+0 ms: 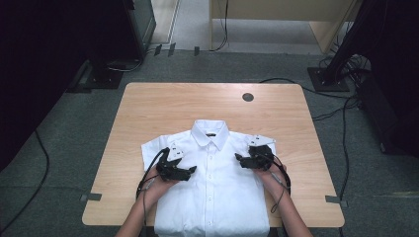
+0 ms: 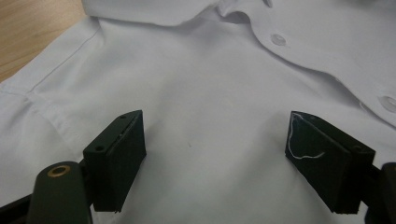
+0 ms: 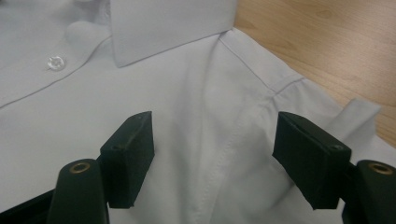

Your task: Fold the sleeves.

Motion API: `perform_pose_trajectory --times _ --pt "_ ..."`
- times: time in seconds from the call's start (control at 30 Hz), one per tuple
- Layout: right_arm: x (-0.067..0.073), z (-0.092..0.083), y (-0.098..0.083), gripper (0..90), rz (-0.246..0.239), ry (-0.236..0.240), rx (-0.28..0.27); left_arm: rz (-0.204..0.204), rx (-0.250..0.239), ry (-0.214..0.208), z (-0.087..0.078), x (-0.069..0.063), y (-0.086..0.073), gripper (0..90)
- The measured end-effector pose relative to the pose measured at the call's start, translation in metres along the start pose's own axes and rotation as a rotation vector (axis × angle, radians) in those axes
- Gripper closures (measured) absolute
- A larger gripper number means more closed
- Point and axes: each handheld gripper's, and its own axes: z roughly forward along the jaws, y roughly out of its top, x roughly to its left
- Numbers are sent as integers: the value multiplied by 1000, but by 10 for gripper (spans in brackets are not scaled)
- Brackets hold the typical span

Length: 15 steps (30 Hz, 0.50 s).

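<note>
1. Forearms enter from the near edge of the high view, cut off by the frame, each hand holding a gripper over a white shirt.
2. That shirt lies flat and buttoned on the table, collar toward the far edge, hem at the near edge where the frame cuts it off. It sits midway between the left and right edges, in the near half.
3. At the shirt's left chest is the left gripper, pointing toward the button placket. In the left gripper view its jaws stand apart with plain cloth between them; whether the pads touch the cloth is hard to make out. A thin white thread clings to one pad.
4. At the right chest is the right gripper, also aimed inward. In the right gripper view its jaws are apart, straddling a soft fold of cloth beside the shoulder seam without clamping it; contact below the pads is hidden.
5. Both short sleeves lie spread; the right sleeve is partly covered by the gripper's grey plate.
6. Bare wood surrounds the shirt, with a dark round hole near the far right corner.
7. Black cables trail over the grey floor beyond the right edge; the far corners of the room are too dark to read.
</note>
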Motion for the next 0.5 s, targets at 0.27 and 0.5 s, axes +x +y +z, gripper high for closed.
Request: perform_pose_trajectory --times 0.27,0.5 --pt "-10 -1 -2 295 9 -11 6 0 0 0 0 0 0 200" --pt "-16 -2 -3 295 17 -12 10 0 0 0 0 0 0 200"
